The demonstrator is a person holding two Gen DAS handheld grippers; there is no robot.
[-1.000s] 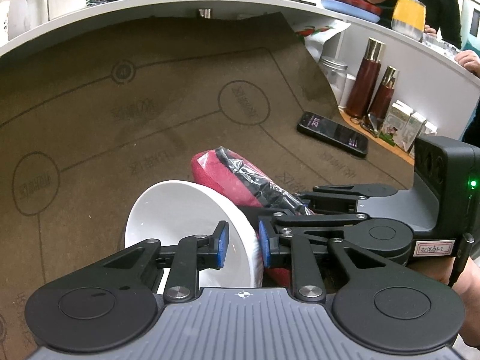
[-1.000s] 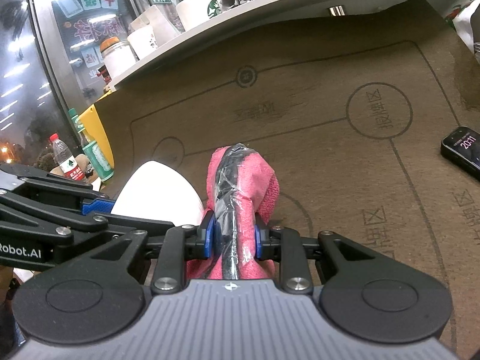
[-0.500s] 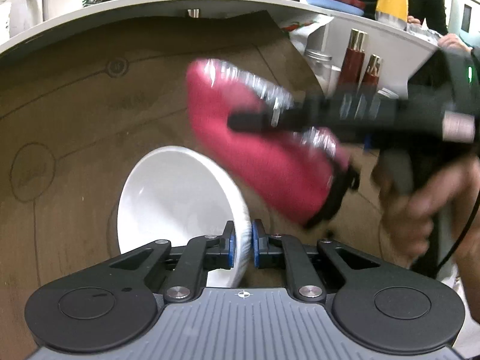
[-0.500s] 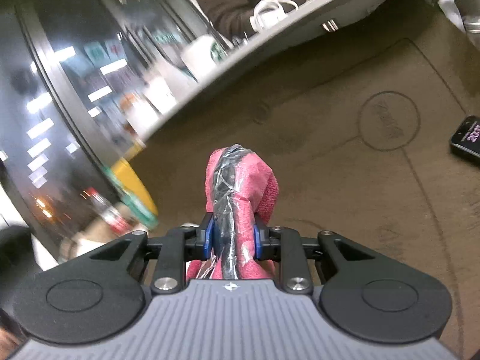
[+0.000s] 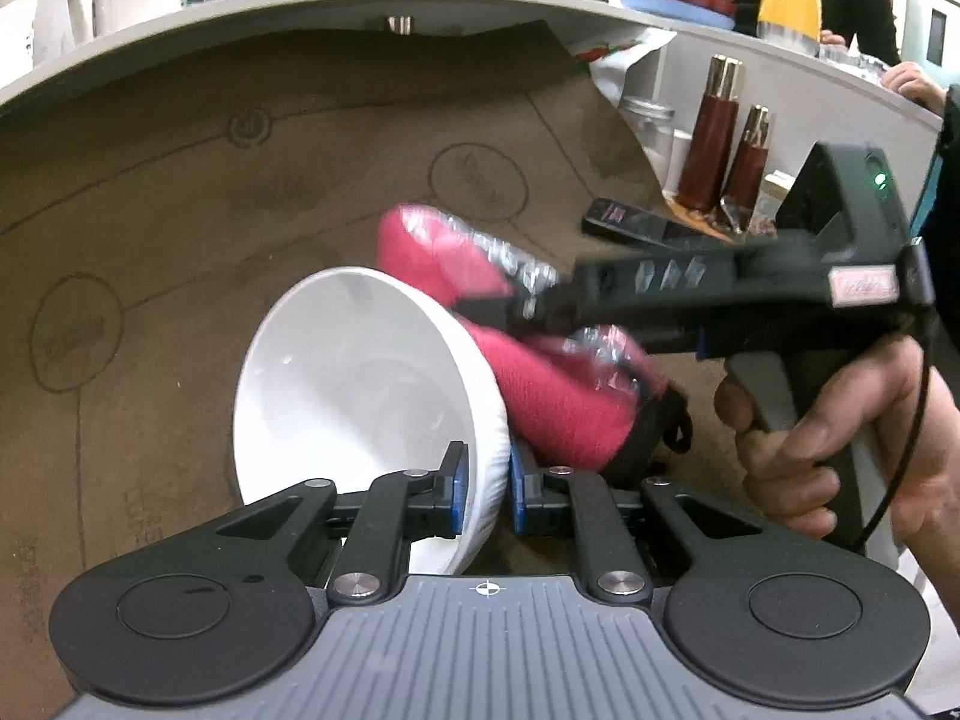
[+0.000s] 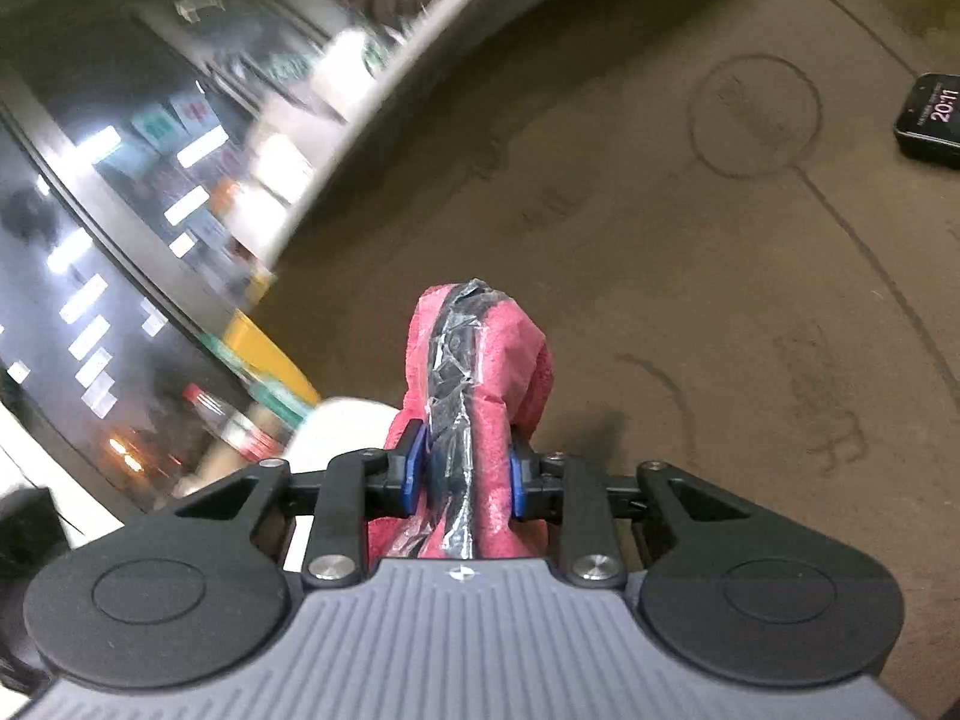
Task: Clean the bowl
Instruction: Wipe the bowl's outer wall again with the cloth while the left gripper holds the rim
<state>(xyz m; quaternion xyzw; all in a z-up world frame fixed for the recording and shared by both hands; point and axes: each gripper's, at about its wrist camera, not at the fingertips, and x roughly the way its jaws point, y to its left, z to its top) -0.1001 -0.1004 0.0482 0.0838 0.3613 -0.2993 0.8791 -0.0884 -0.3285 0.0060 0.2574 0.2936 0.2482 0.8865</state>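
Between the blue pads of the left claw (image 5: 486,483) sits the near rim of the white bowl (image 5: 360,396), pinched from inside and outside, so that the bowl is tipped up on its edge with its open side facing left and away in the left wrist view. Its smooth inside shows a few small specks, and its ribbed outer wall faces right. Against that outer wall, touching it, lies the pink cloth pad (image 5: 540,384), a thick roll of pink towel with a strip of crinkled clear tape over a dark band along its length. The right claw (image 6: 462,474) is closed narrowly on this pad, its blue pads pressing both sides of the roll, whose rounded tip points away from the camera in the right wrist view. A bare hand (image 5: 828,432) grips the right tool's handle, and a green light glows on its housing. Both tools are over the brown mat (image 5: 180,210) that covers the surface, printed with dark lines and circles. A dark phone (image 6: 930,120) lies on the mat well apart from the bowl, its screen reading 20:11. Beyond the mat's right edge stand two dark red bottles (image 5: 717,132) with gold caps and a glass jar (image 5: 648,126).
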